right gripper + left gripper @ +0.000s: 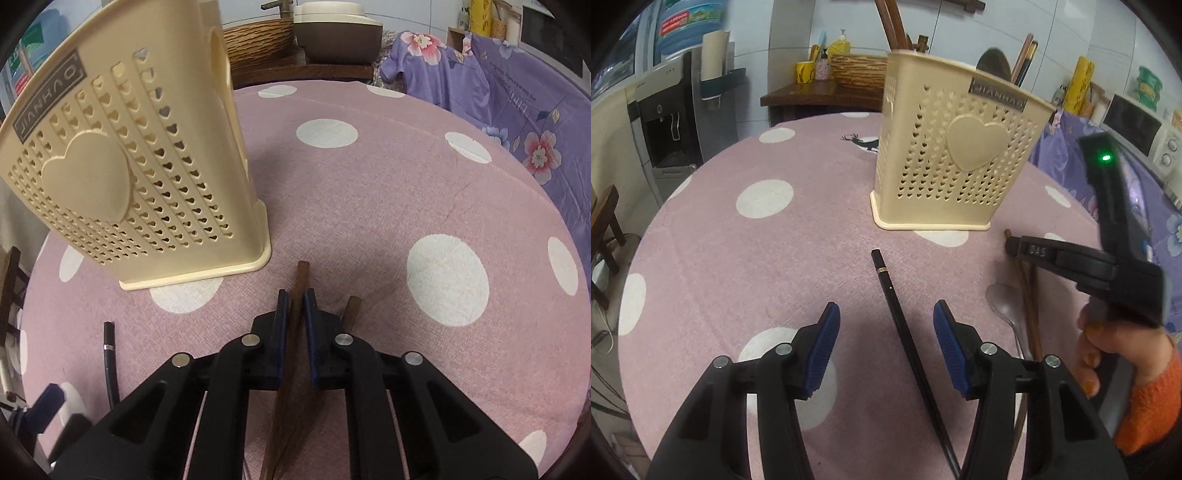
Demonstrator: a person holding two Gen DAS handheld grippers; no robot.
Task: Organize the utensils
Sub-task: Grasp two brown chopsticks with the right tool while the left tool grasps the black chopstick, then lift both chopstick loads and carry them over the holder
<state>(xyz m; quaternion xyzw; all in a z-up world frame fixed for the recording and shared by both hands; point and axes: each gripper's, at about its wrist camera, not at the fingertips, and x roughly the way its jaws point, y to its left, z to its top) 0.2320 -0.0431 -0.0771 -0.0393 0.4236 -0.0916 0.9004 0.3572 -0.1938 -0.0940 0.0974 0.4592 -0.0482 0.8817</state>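
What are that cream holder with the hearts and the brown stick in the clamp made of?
The holder looks like moulded plastic: smooth, matte cream, with neat heart-shaped cutouts and a raised heart. The brown chopstick, between the pads of the right gripper, looks like wood, going by its streaky brown grain, possibly varnished.

chopstick (886,284) lies before utensil holder (953,155).

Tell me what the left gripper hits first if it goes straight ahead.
Probably the cream holder: the left gripper, open, points at its base, with the black chopstick lying between its fingers. Depth is uncertain.
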